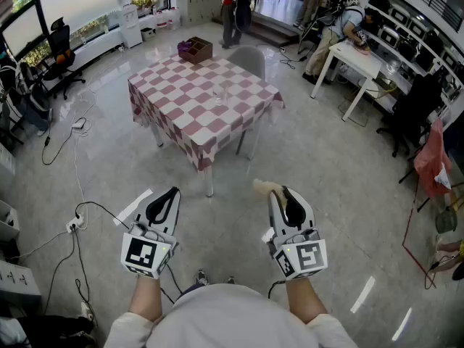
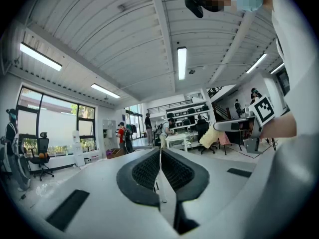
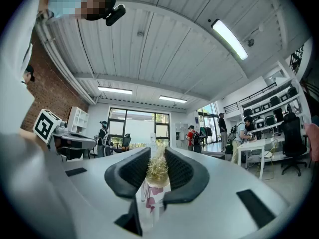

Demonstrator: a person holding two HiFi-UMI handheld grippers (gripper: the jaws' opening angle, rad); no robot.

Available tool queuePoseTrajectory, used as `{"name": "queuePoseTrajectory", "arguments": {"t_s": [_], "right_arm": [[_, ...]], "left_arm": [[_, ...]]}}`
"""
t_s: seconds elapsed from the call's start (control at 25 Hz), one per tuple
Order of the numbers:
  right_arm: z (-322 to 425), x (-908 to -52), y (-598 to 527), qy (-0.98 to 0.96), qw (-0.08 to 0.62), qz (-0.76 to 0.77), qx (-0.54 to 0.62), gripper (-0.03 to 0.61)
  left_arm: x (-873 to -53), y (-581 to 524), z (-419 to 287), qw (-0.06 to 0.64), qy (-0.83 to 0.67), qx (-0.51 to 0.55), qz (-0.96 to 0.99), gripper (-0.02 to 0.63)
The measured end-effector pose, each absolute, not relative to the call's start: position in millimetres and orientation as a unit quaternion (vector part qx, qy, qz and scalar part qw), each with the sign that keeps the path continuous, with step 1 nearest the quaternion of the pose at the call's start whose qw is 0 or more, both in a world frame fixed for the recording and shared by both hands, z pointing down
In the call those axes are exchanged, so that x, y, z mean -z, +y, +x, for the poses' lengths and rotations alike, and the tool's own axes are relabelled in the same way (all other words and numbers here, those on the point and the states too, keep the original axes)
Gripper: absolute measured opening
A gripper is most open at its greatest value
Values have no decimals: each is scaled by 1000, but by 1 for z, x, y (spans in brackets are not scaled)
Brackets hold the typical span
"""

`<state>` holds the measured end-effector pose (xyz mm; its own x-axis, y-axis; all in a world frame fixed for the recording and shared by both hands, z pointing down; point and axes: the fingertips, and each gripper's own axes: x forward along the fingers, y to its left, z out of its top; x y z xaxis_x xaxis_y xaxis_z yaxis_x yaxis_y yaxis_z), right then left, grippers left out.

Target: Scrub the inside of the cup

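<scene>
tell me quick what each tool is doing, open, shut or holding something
Left tool: closed, nothing between its jaws.
Right tool: closed on a straw-coloured bristle brush.

Open-plan laboratory workroom. A square table under a red-and-white checked cloth is standing at 12 o'clock on polished grey flooring; black cables are trailing at 9 o'clock; a person is leaning over a white desk at 2 o'clock.

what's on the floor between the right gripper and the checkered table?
Nothing: the head view shows only bare grey floor there. The right gripper, shut on a brush, hangs well short of the checkered table.
</scene>
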<state>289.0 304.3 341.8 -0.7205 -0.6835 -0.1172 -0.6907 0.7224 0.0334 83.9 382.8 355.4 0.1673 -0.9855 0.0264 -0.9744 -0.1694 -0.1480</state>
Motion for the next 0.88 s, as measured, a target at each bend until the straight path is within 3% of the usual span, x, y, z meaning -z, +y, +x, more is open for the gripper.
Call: {"name": "queuePoseTrajectory", "arguments": {"t_s": [0.56, 0.88], "right_arm": [[308, -353, 294, 937, 62, -344, -12, 106], [271, -355, 252, 932, 54, -357, -11, 106]], "left_arm": [[-372, 372, 109, 36, 653, 66, -753, 38], [-386, 321, 76, 35, 643, 76, -762, 38]]}}
